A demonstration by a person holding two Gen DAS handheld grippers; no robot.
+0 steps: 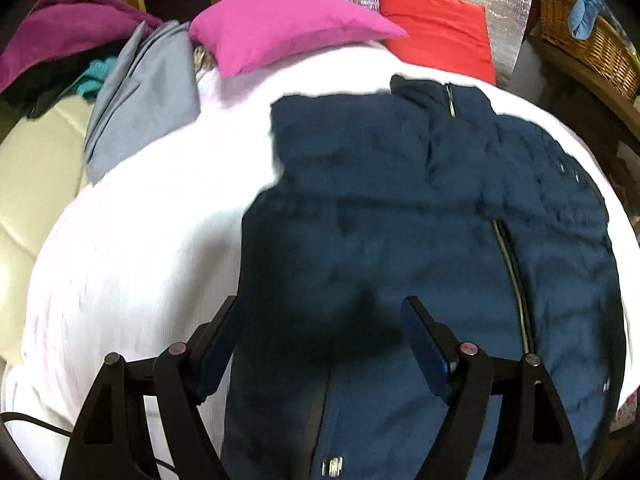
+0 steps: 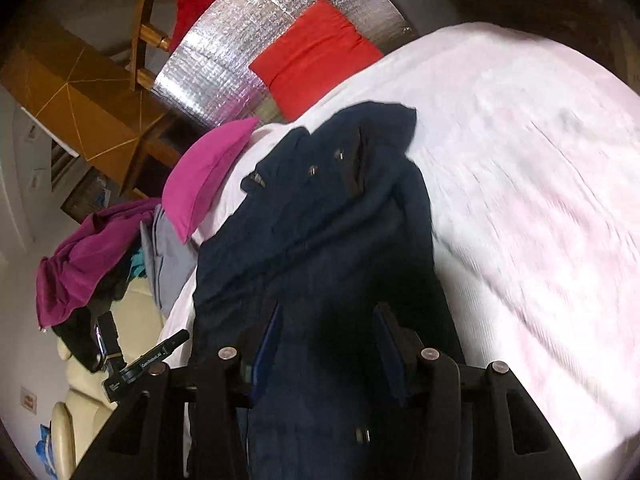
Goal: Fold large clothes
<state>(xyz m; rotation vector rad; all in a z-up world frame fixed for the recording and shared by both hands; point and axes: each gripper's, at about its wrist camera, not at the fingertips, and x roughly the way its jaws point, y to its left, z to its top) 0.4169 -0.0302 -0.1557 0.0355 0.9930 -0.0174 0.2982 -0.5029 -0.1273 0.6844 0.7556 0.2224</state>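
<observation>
Left wrist view: one navy jacket [image 1: 400, 216] spread flat on the white bedsheet [image 1: 152, 240], taking up the centre and right of the bed, collar at the far end, one zipper line running down its right half. Two pillows at the far edge: one pink pillow [image 1: 280, 28], one red pillow [image 1: 440, 28]. One grey folded cloth [image 1: 136, 100] far left, with one purple garment [image 1: 68, 28] piled beyond it. One wicker basket [image 1: 592, 44] far right. Left gripper [image 1: 320, 344]: jaws spread wide, nothing between the pads, hovering over the near hem of the jacket, pitched steeply down. Whether the fingertips touch the fabric I cannot tell.

Right wrist view: frame is rolled, so the bed runs diagonally. Same single jacket [image 2: 328, 232], bunched along the left side of the bedsheet [image 2: 520, 200]. Pink pillow [image 2: 208, 176] and red pillow [image 2: 316, 60] at the far end, against a silver foil panel [image 2: 248, 40]. Purple garment [image 2: 88, 256] far left. Right gripper [image 2: 328, 340]: jaws partly spread, dark fabric showing in the gap, pads not visibly pinching it; angled down shallower than the left. Heavy motion blur on the sheet.
</observation>
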